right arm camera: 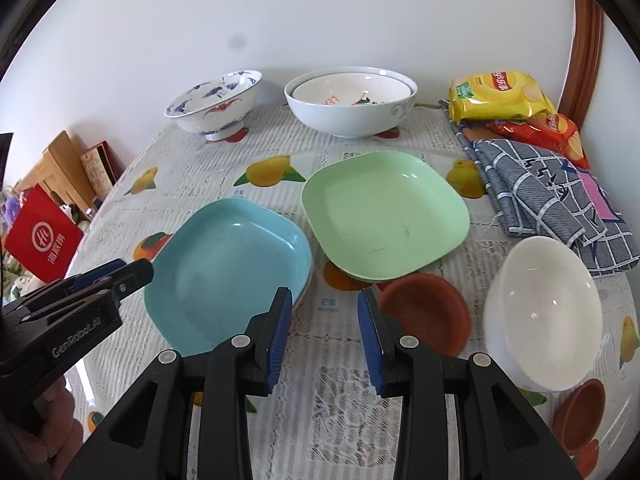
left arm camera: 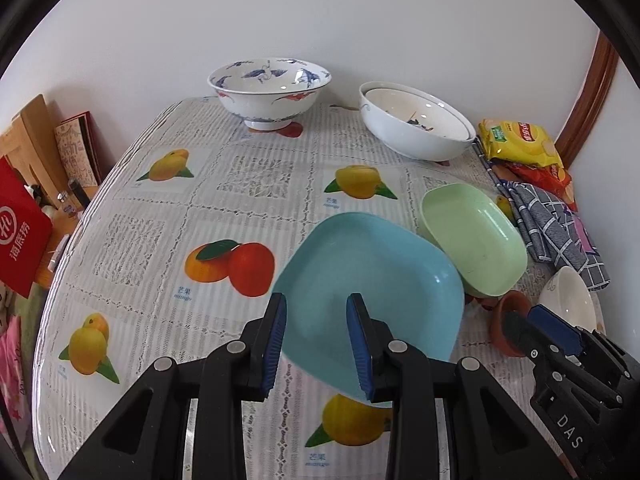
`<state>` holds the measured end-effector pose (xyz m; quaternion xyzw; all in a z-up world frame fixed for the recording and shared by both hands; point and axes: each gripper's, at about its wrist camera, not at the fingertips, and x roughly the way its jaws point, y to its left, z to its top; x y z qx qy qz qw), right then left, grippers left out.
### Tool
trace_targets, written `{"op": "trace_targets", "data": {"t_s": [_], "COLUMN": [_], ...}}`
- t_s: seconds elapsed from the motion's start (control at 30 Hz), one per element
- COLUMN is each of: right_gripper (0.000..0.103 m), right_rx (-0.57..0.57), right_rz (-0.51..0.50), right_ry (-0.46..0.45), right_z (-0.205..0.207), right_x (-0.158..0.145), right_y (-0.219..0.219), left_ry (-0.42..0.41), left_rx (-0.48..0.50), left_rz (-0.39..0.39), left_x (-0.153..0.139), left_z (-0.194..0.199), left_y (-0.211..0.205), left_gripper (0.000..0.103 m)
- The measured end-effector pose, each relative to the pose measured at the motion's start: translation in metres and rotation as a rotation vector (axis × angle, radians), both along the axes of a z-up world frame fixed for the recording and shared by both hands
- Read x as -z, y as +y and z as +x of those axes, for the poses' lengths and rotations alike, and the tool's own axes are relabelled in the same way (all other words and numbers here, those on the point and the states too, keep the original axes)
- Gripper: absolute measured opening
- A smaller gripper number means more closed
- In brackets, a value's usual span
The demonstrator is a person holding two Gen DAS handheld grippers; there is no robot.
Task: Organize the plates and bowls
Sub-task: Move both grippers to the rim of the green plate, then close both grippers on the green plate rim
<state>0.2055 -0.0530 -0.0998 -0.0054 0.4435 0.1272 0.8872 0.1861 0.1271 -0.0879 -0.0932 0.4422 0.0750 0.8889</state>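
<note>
**Reader:** Tablecloth first, please. What is laid out, from the left?

**Describer:** Printed fruit covers a tablecloth on a table against a white wall. At the back left stands a blue-patterned bowl. To its right is a large white bowl with a smaller one nested inside. In front, from the left, come a blue plate, a green plate just beside it, a brown saucer and a white bowl.

**Reader:** Where are the tongs, and are they holding anything?

**Describer:** The left tongs point down at the blue plate's near left edge. Their pads stand partway apart, one at the rim and one over the plate's floor, and no pinch shows. The right tongs are spread about the same and hold nothing. They hang over bare cloth, with the blue plate's corner just to their left and the brown saucer just to their right.

**Reader:** What could go wrong from here?

**Describer:** My guess is the blue plate. It looks smooth and shallow-walled, so a nip on one edge may slip, or the far side may sag and drop as it lifts. It also sits so near the green plate that a tilted lift could knock that one aside. The two tools are close together, so they might bump into each other. The right tongs could also clip the saucer if they close where they hang.
</note>
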Motion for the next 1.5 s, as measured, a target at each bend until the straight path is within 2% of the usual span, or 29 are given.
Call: {"op": "trace_targets", "data": {"t_s": [0.1, 0.23, 0.3, 0.5, 0.57, 0.7, 0.87, 1.0, 1.17, 1.5], "right_gripper": [0.034, 0.046, 0.046, 0.048, 0.060, 0.065, 0.082, 0.082, 0.082, 0.082], "right_rx": [0.020, 0.067, 0.086, 0.174, 0.187, 0.194, 0.240, 0.261, 0.231, 0.208], "right_rz": [-0.017, -0.023, -0.013, -0.024, -0.021, -0.039, -0.032, -0.053, 0.022, 0.068], "right_ry": [-0.025, -0.056, -0.056, -0.075, -0.075, -0.086, -0.093, -0.094, -0.103, -0.085], "right_z": [-0.007, -0.015, -0.019, -0.027, -0.028, -0.027, -0.026, -0.020, -0.012, 0.024], "right_x": [-0.012, -0.026, -0.032, -0.047, -0.052, -0.057, -0.062, -0.061, -0.060, -0.053], "right_y": [-0.015, -0.041, -0.057, -0.093, -0.102, -0.112, -0.123, -0.127, -0.133, -0.126], "left_ry": [-0.024, -0.056, -0.069, -0.086, -0.087, -0.091, -0.092, -0.099, -0.091, -0.045], "left_rx": [0.030, 0.077, 0.096, 0.138, 0.144, 0.130, 0.122, 0.129, 0.144, 0.154], "left_rz": [0.009, 0.028, 0.037, 0.061, 0.067, 0.075, 0.085, 0.072, 0.076, 0.054], "left_x": [-0.013, -0.029, -0.035, -0.048, -0.051, -0.057, -0.060, -0.062, -0.062, -0.047], "left_z": [0.002, 0.003, 0.002, 0.003, 0.004, 0.006, 0.011, 0.017, 0.027, 0.057], "left_y": [-0.021, -0.049, -0.062, -0.092, -0.098, -0.103, -0.103, -0.101, -0.102, -0.094], "left_gripper": [0.030, 0.031, 0.034, 0.034, 0.034, 0.034, 0.034, 0.034, 0.034, 0.034]}}
